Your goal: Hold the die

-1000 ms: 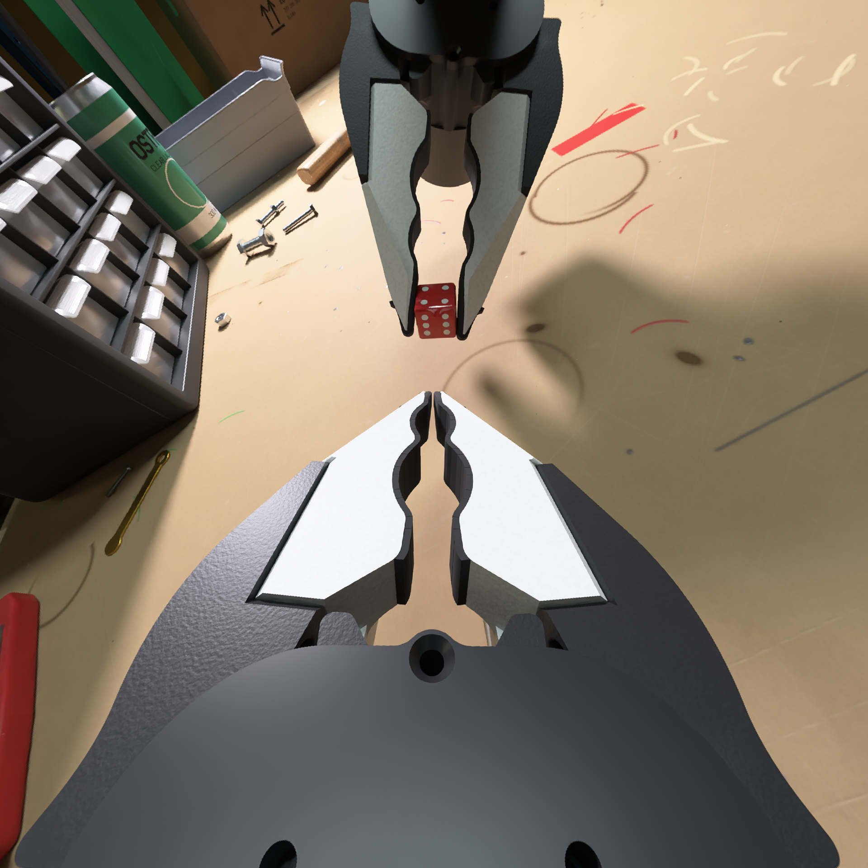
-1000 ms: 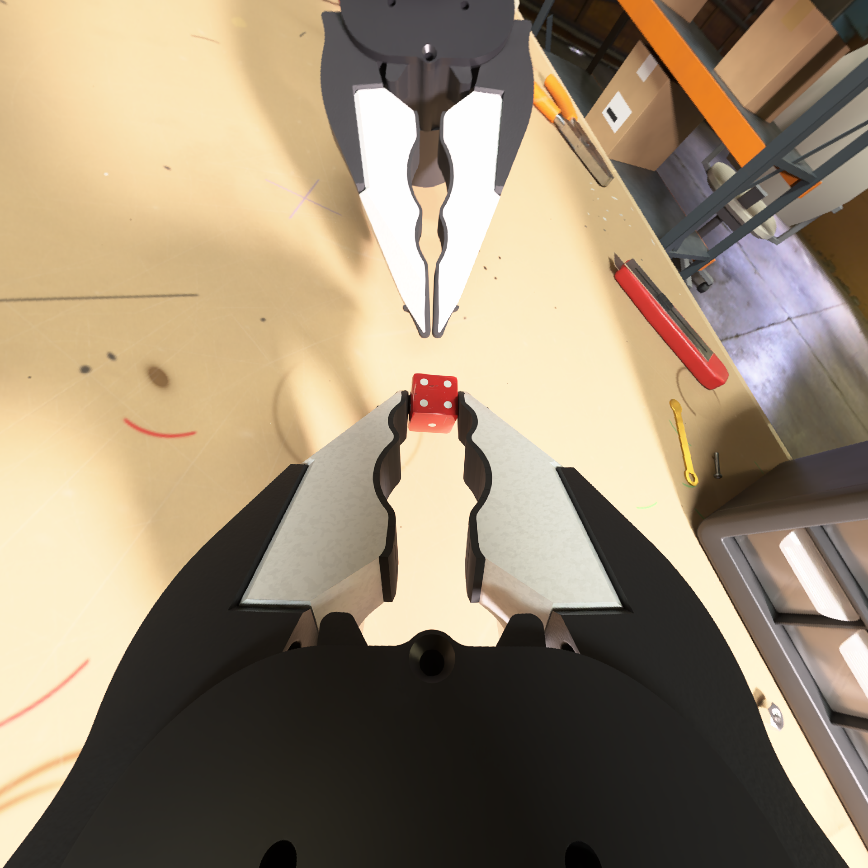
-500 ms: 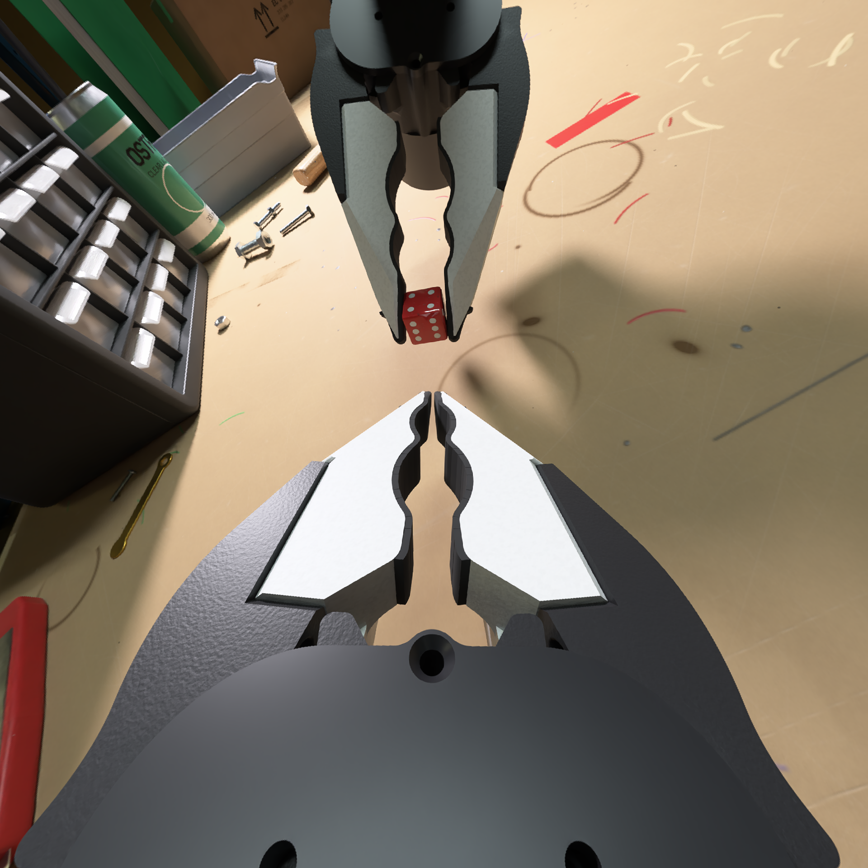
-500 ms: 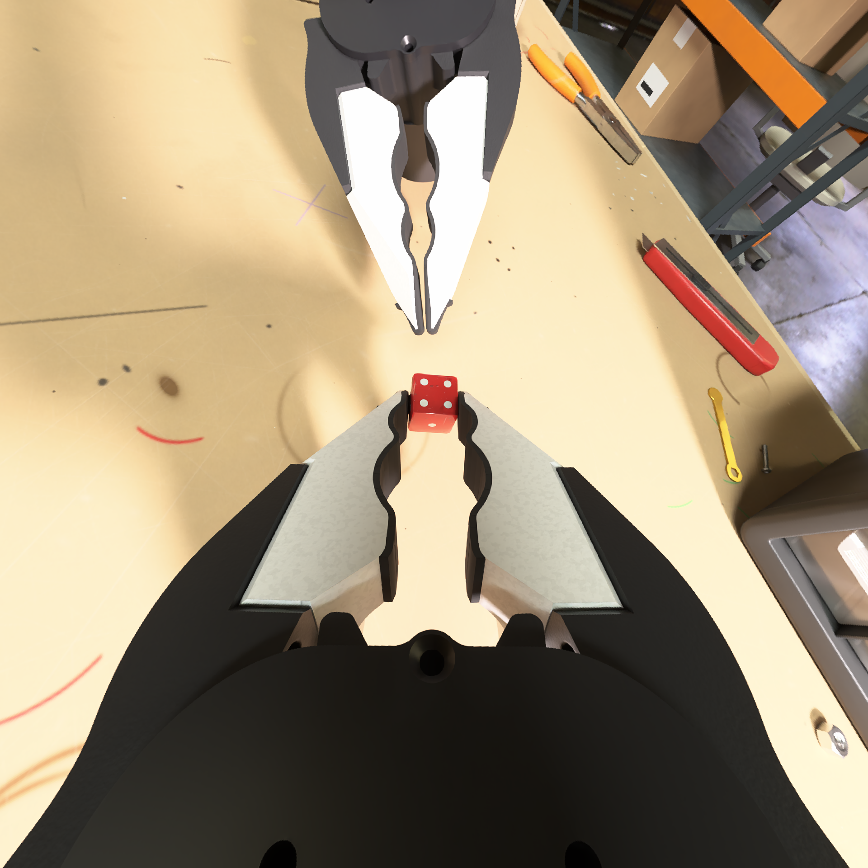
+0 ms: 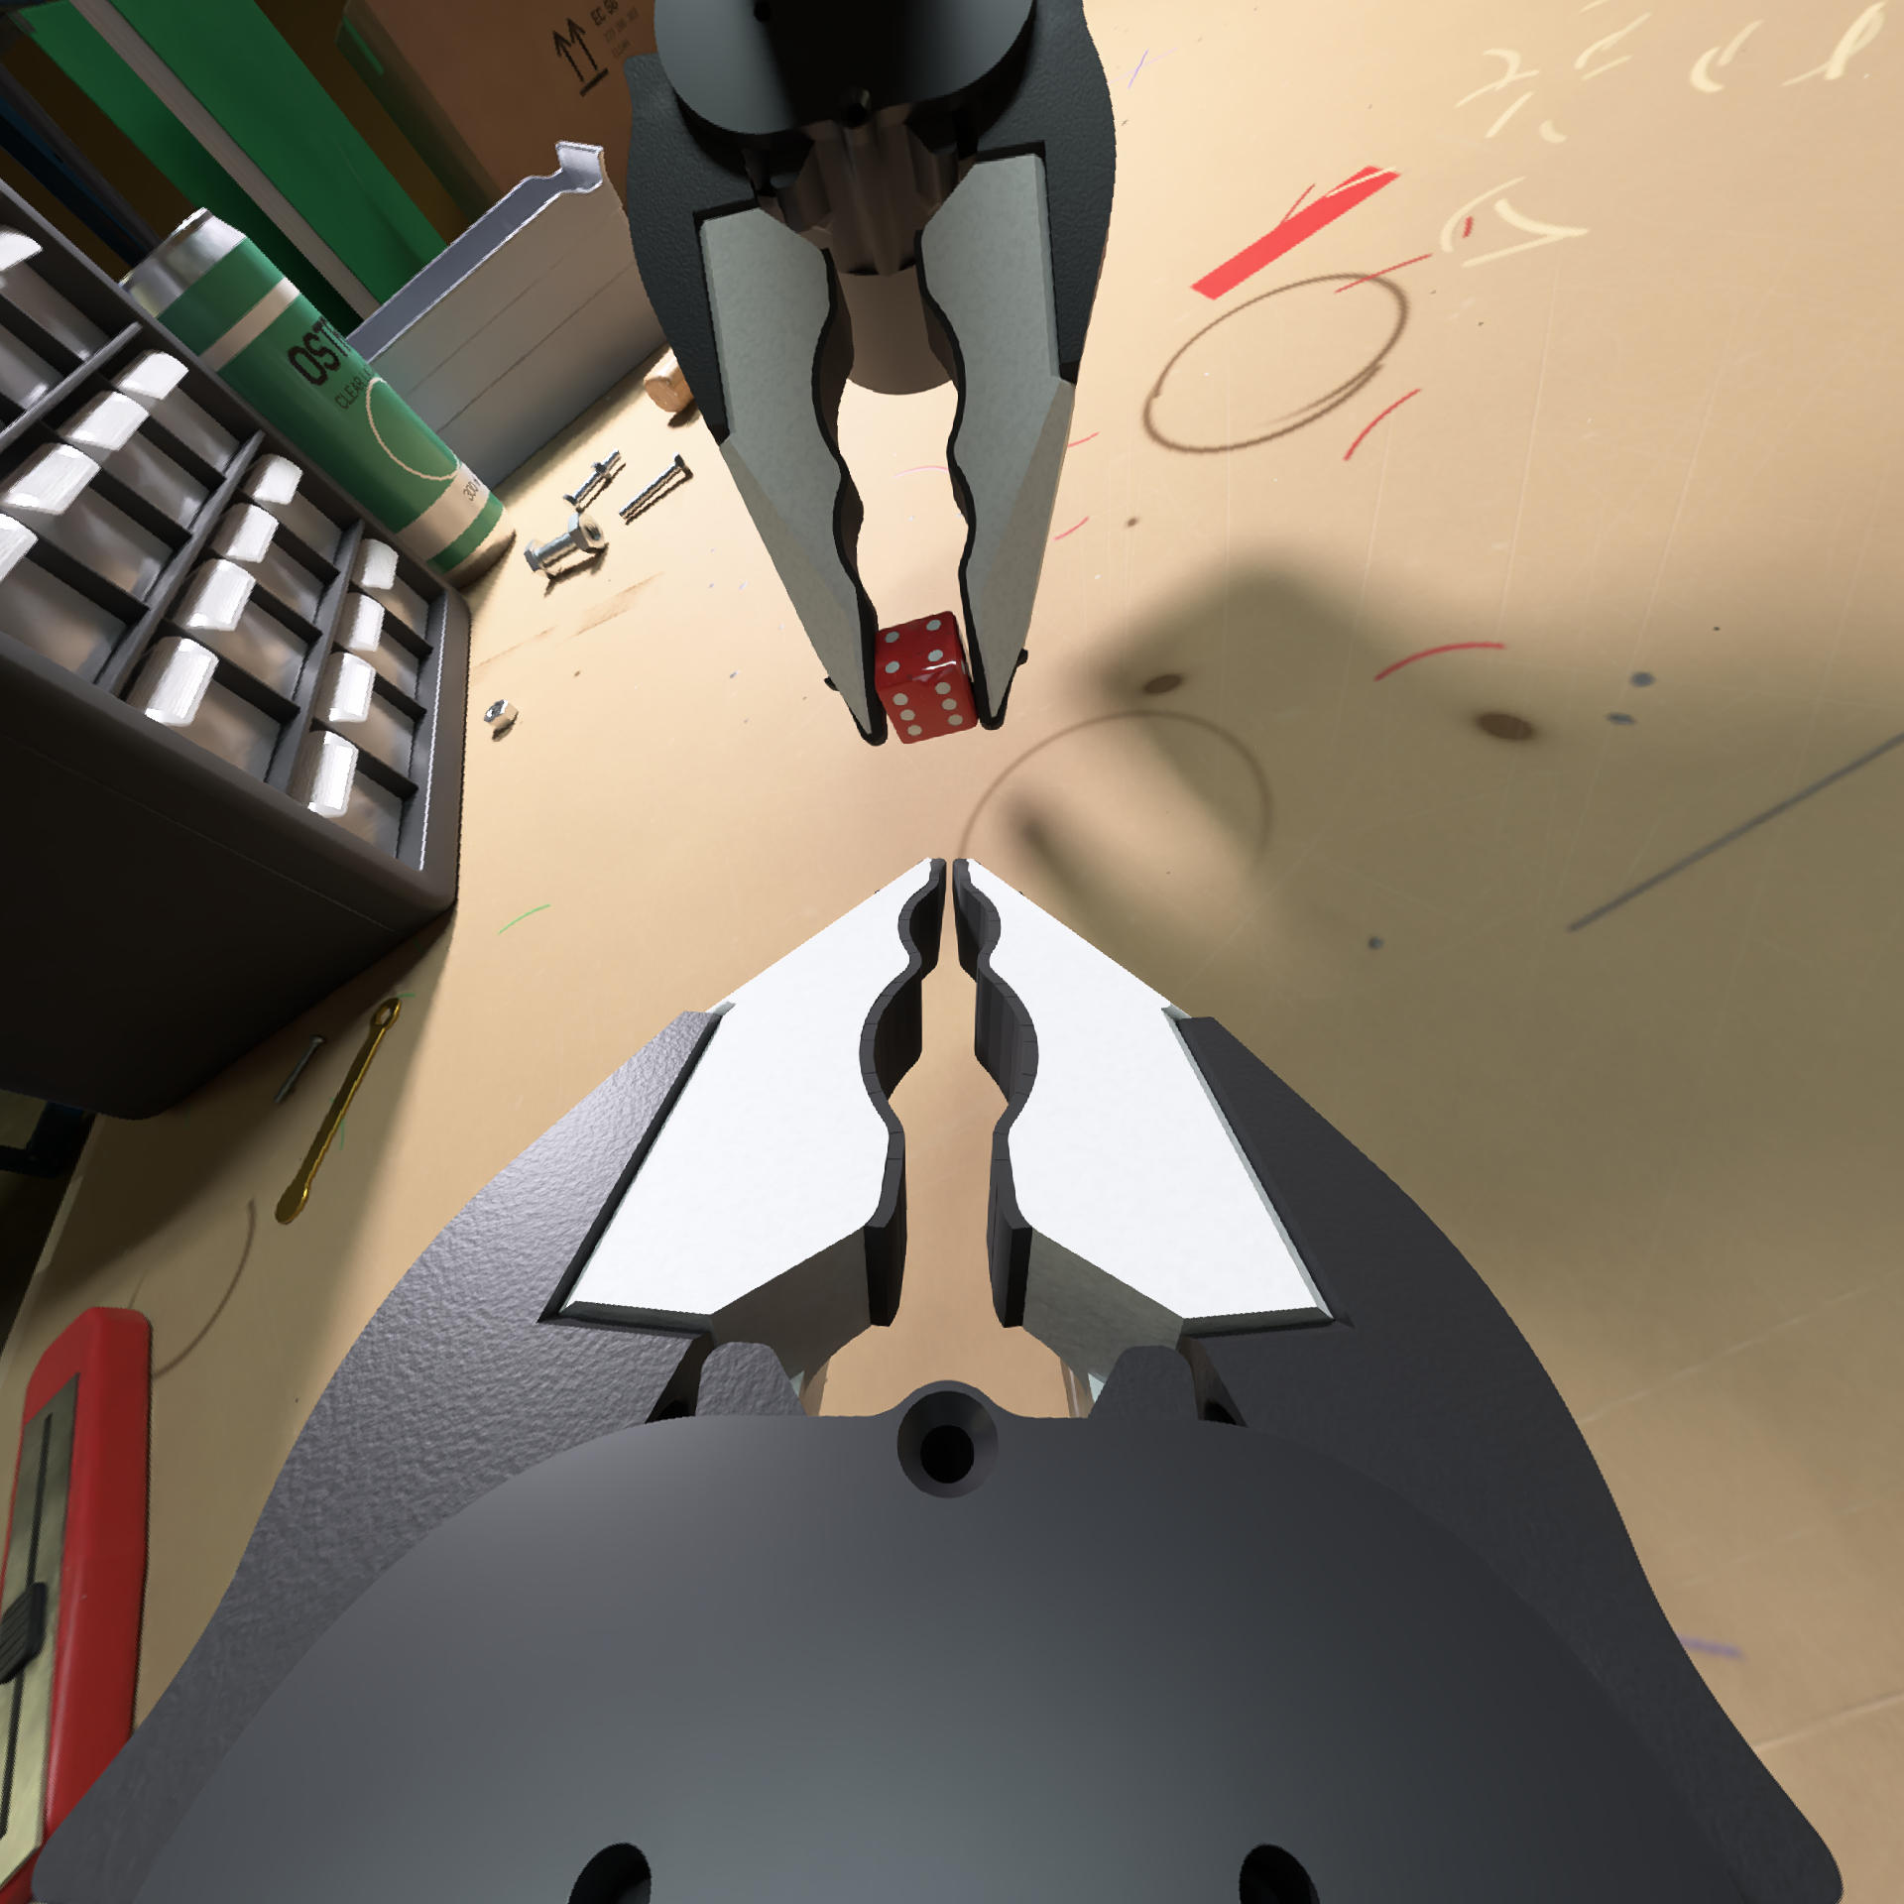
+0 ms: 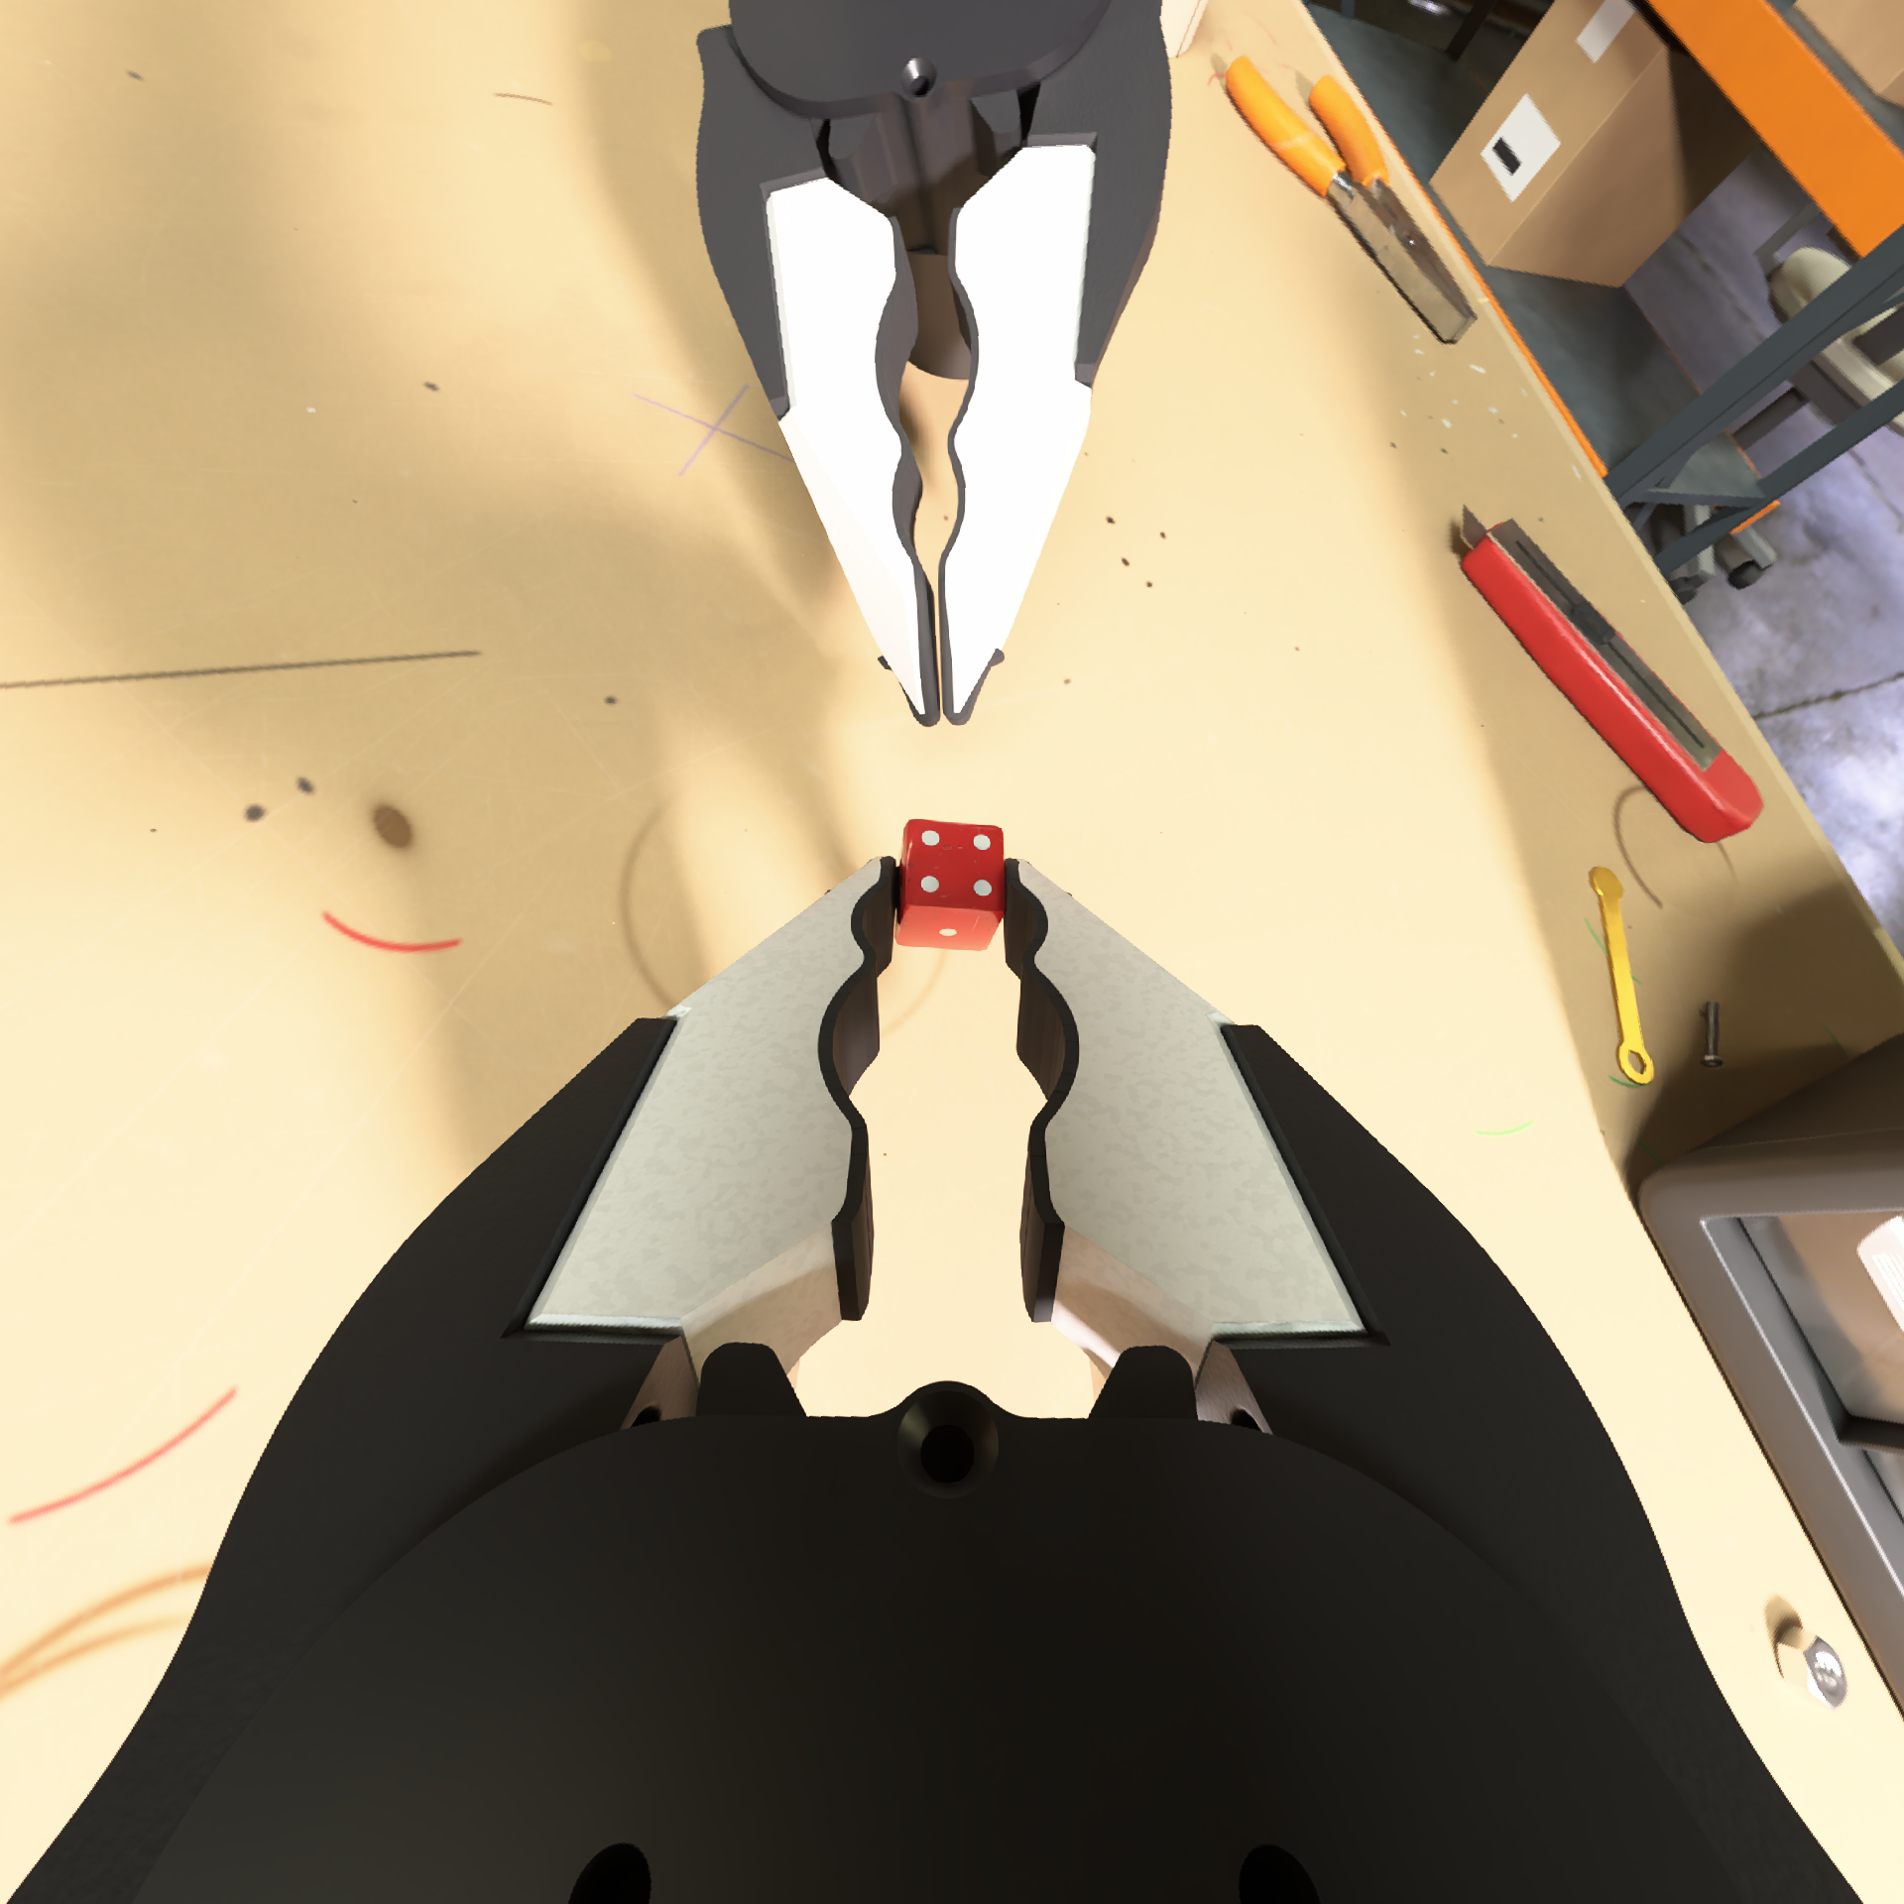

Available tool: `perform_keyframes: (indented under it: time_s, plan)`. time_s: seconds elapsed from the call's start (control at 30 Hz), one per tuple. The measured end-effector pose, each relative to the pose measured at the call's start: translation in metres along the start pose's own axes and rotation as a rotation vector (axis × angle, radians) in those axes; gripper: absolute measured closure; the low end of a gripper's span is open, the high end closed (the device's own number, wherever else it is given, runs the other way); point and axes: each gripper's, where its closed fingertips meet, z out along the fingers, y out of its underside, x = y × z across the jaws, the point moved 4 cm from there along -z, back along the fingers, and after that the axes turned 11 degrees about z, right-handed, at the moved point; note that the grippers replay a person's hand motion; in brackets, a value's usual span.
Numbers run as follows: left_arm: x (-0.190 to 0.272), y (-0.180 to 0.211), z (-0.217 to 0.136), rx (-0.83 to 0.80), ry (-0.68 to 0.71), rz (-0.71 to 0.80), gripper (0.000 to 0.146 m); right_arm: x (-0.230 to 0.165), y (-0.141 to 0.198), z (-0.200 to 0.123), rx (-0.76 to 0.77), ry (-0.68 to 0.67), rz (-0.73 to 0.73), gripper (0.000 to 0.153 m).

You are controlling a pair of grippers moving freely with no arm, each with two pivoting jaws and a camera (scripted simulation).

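A small red plastic die with white pips [image 6: 949, 884] is seen pinched at the very tips of the right gripper [image 6: 949, 894], above a scuffed tan wooden workbench [image 6: 309, 515]. Whether the die is lifted clear of the bench cannot be told. The right jaws are closed onto two opposite flat faces of the cube, and only their foremost edges are engaged. Opposite, the left gripper [image 5: 946, 871] is held nose to nose with it, its white-padded jaws drawn nearly together on nothing and kept just apart from the die.

The die is judged light, rigid and glossy, and therefore apt to slip or twist out of so shallow a hold. A squarer purchase, deeper on the flat faces and away from the rounded corners, would be considered safer.

A dark grey parts organiser with small drawers [image 5: 206, 824] is seen at the bench edge.
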Motion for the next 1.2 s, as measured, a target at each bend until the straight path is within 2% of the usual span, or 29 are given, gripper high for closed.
perform_keyframes:
  time_s: [0.2,0.47,0.67,0.8,0.97,1.2]
  plan:
    - [-0.0001,0.0009,-0.0009,0.001,0.007,-0.005,0.145,-0.0001,-0.0021,0.0011,-0.019,-0.057,0.041,0.132]
    - [-0.0001,0.0004,-0.0002,-0.004,0.002,-0.022,0.145,-0.0037,-0.0016,0.0009,-0.056,0.004,-0.007,0.132]
    - [-0.0002,0.0007,-0.0003,-0.006,-0.003,-0.017,0.145,-0.0023,-0.0014,0.0015,-0.049,-0.018,0.052,0.132]
    - [0.0012,0.0017,0.0011,-0.032,-0.044,0.029,0.144,-0.0027,-0.0022,0.0027,-0.062,0.013,0.025,0.132]
    - [-0.0009,0.0026,0.0004,-0.028,-0.011,-0.029,0.145,-0.0028,-0.0014,0.0042,-0.057,0.032,0.023,0.132]
    - [0.0005,0.0023,0.0007,-0.032,-0.029,-0.002,0.145,-0.0062,-0.0013,0.0049,-0.091,0.12,-0.065,0.132]
